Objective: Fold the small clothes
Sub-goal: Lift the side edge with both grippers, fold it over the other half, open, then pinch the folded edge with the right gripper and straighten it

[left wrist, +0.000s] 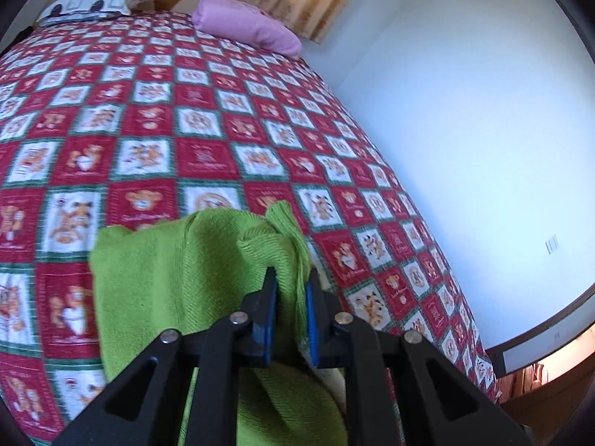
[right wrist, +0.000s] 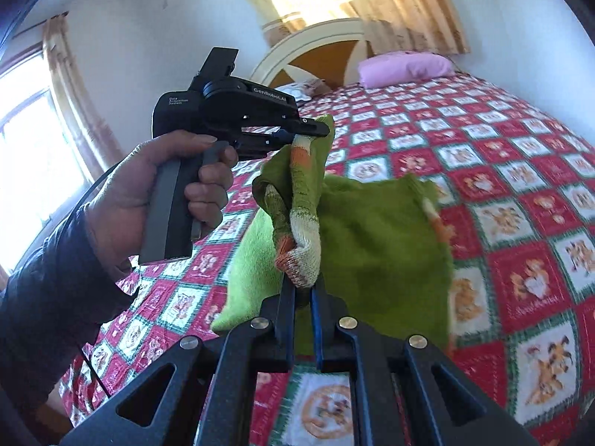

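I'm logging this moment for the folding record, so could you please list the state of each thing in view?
Green sweater: lifted off the bed, hanging bunched, unfolded.
Striped cuff: pinched in the right tool.
Left tool: shut on the sweater's green edge.
Right tool: shut on the striped cuff.
Patchwork bedspread: spread flat.
Pink pillow: lying at the headboard.
Curtains: drawn, backlit.

The right gripper [right wrist: 303, 291], black with blue-lined fingers, is pinching the striped cream, orange and green knitted cuff [right wrist: 303, 252] of a small lime-green knitted garment [right wrist: 372, 245], which is hanging lifted above the red, white and green checked bedspread [right wrist: 520, 193]. The person's left hand [right wrist: 156, 193] is gripping the grey handle of the black left gripper [right wrist: 319, 130], whose tip is clamping another part of the garment. A pink pillow [right wrist: 405, 67] is lying by the arched headboard [right wrist: 316, 48].
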Action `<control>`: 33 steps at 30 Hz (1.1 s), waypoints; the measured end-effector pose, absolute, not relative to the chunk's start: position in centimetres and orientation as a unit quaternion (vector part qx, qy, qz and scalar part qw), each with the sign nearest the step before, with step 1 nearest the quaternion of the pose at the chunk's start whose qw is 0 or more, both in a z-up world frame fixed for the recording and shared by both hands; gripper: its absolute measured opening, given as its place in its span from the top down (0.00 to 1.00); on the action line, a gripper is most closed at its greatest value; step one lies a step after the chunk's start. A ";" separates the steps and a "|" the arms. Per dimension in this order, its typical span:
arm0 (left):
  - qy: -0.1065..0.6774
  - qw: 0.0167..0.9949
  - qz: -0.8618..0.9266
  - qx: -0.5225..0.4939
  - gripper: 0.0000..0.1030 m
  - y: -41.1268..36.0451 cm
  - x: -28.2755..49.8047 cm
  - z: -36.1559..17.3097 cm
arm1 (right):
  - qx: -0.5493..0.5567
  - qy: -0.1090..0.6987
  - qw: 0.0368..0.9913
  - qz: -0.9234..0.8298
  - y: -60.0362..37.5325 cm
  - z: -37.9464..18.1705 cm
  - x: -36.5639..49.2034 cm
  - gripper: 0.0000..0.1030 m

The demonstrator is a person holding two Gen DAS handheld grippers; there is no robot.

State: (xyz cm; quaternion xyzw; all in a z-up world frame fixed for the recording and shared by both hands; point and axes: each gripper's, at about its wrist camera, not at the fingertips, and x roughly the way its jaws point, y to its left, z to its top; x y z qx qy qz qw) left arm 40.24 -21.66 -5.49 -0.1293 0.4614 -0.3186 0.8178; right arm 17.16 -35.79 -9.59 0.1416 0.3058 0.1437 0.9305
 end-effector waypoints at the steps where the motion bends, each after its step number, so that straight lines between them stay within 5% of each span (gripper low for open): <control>1: 0.463 0.816 -0.321 -0.128 0.86 -22.3 40.2 -5.6 | 0.149 0.309 0.929 0.139 -36.4 -9.9 17.0 0.94; 15: 0.495 0.794 -0.336 -0.106 0.86 -29.2 39.6 -11.0 | 0.223 0.340 0.910 0.084 -42.4 -14.6 15.9 0.94; 19: 0.494 0.792 -0.340 -0.114 0.78 -29.0 38.4 -11.1 | 0.250 0.345 0.901 0.079 -43.3 -15.5 15.3 0.93; 21: 0.475 0.802 -0.348 -0.103 0.74 -28.0 37.4 -9.8 | 0.247 0.336 0.907 0.057 -43.7 -15.0 14.6 0.85; 23: 0.441 0.822 -0.349 -0.095 0.44 -26.0 36.1 -8.2 | 0.225 0.313 0.923 0.020 -44.0 -13.5 13.8 0.54; 25: 0.405 0.843 -0.344 -0.085 0.28 -23.9 34.5 -7.0 | 0.221 0.285 0.932 0.019 -44.2 -11.8 13.8 0.38; 33: 0.377 0.886 -0.269 -0.035 0.21 -17.3 30.0 -9.8 | 0.203 0.345 0.911 0.103 -41.3 -10.9 23.8 0.38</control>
